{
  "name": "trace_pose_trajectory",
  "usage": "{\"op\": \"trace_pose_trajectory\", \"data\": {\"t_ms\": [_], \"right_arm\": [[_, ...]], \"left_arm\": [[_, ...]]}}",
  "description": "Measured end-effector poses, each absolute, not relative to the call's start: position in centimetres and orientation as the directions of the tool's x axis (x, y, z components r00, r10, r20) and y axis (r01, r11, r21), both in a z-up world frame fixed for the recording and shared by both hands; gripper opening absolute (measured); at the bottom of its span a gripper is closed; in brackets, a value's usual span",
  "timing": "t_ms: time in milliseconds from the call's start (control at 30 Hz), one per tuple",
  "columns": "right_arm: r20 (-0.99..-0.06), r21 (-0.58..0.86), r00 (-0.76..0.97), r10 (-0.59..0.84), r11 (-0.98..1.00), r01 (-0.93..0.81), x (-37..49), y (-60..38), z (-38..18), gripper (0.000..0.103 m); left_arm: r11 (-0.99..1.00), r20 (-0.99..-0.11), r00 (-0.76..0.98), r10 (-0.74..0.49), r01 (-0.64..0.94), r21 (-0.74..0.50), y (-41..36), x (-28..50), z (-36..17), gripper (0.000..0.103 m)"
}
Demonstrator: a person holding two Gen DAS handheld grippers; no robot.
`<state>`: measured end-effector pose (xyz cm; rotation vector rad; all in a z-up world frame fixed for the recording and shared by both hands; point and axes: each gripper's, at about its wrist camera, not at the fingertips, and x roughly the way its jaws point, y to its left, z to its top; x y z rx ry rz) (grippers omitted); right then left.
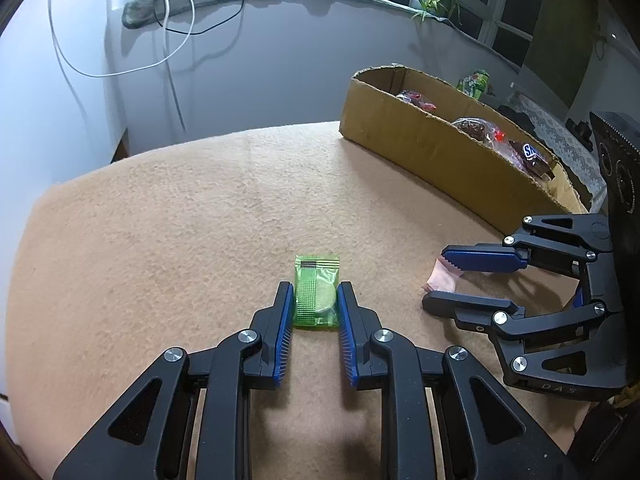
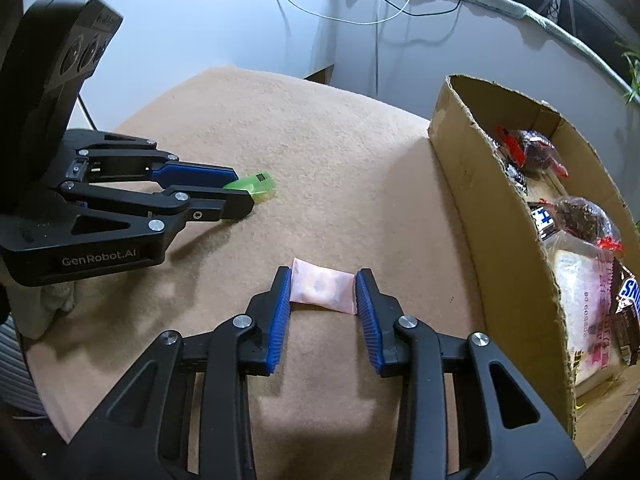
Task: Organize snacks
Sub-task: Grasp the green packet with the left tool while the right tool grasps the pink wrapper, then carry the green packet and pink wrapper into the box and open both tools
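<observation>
- The left gripper [image 1: 312, 304] is clenched on a small green translucent snack packet [image 1: 316, 292] that lies on the tan blanket-covered table [image 1: 160, 220], well left of the long brown cardboard box [image 1: 432, 152]; the blue pads press both its long edges.
- The right gripper [image 2: 322, 294] pinches a flat pale pink sachet [image 2: 323, 290] end to end, just left of the box's near wall; the pads touch both ends.
- My judgement: lift each packet straight up before carrying it toward the box (a thin sachet gripped by its ends may buckle and slip), clear the rim, then let go low inside.
- Keep the two grippers apart on the way over.
- Readable writing: "GenRobot.AI" on the left gripper's body; "SNI…" on a brown chocolate bar wrapper [image 2: 630, 300] in the box (the rest is cut off). The packets' own print is too small to read.
</observation>
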<state>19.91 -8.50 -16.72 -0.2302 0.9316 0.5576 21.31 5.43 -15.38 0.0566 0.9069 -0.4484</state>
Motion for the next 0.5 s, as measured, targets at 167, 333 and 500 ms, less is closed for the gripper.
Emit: {"op": "trace_pose_trajectory", "data": {"t_ms": [167, 333, 500], "right_arm": [[-0.803, 0.076, 0.471, 0.366, 0.846, -0.528, 20.3, -9.2, -16.5, 0.032], [-0.795, 0.079, 0.479, 0.373, 0.846, -0.527, 20.1, -9.4, -16.2, 0.032], [-0.79, 0.077, 0.489, 0.369, 0.852, -0.518, 20.1, -9.6, -16.0, 0.032]], "left_arm": [[0.91, -0.768, 0.537, -0.349, 0.39, -0.141, 5.6, 21.1, -15.1, 0.02], [0.912, -0.76, 0.546, -0.354, 0.382, -0.15, 5.7, 20.7, -14.6, 0.02], [0.912, -0.756, 0.551, -0.352, 0.384, -0.145, 5.7, 20.2, -14.4, 0.02]]}}
